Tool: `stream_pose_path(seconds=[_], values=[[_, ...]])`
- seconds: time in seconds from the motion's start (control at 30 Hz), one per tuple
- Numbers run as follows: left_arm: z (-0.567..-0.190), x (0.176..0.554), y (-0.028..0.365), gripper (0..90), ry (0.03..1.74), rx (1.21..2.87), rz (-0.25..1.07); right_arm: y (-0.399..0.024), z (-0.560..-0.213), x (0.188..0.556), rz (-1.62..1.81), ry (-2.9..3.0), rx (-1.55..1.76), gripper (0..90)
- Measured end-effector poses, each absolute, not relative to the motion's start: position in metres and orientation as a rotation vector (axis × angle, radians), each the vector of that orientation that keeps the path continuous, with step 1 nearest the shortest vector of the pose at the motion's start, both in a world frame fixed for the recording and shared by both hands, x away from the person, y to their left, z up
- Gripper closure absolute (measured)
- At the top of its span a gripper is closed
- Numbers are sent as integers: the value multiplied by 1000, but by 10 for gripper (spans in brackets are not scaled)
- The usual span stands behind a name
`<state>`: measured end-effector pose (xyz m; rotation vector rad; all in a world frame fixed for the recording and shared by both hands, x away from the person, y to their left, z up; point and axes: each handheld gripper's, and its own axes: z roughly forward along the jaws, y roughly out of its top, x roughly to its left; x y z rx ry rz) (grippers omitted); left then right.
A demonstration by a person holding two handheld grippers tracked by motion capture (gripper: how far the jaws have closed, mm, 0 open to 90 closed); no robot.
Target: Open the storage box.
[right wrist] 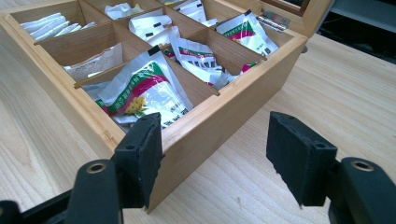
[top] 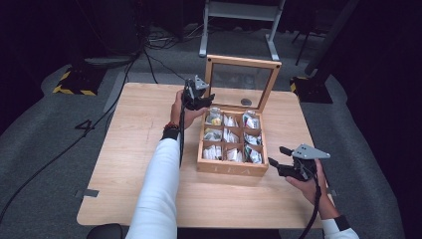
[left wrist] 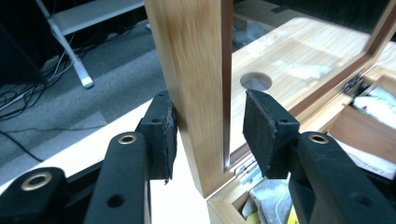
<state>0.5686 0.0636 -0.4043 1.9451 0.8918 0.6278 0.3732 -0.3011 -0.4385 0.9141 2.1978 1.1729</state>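
A: Count on the table (top: 134,149)?
B: One wooden tea box (top: 232,167), nine compartments in three rows of three, packets (right wrist: 142,91) in each.
A: Left claw (left wrist: 210,135)?
B: At the box's 11 o'clock, spread wide astride the upright glass lid (top: 242,82); one pad touches the frame.
A: Right claw (right wrist: 215,158)?
B: At 4 o'clock, wide, straddling the box's near corner, holding nothing.

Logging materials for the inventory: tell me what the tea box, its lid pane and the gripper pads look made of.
Tea box: light wood, perhaps bamboo, with visible grain and a smooth finish. Lid pane: clear glass or plastic, since the table shows through it. Left gripper pads: matte black, rubbery or foam-like, with rough edges.
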Motion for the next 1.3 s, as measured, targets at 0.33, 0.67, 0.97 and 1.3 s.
stream_pose_path(seconds=[0.33, 0.67, 0.97, 1.3], values=[[-420, 571, 70, 536, 926, 1975, 589, -303, -439, 373, 1171, 2197, 915, 380], [-422, 568, 79, 524, 930, 1969, 585, -301, -439, 373, 1167, 2198, 911, 373], [-406, 560, 85, 463, 907, 1966, 610, -301, -439, 373, 1170, 2196, 911, 372], [-391, 535, 96, 352, 847, 1997, 608, -300, -437, 372, 1178, 2188, 901, 376]])
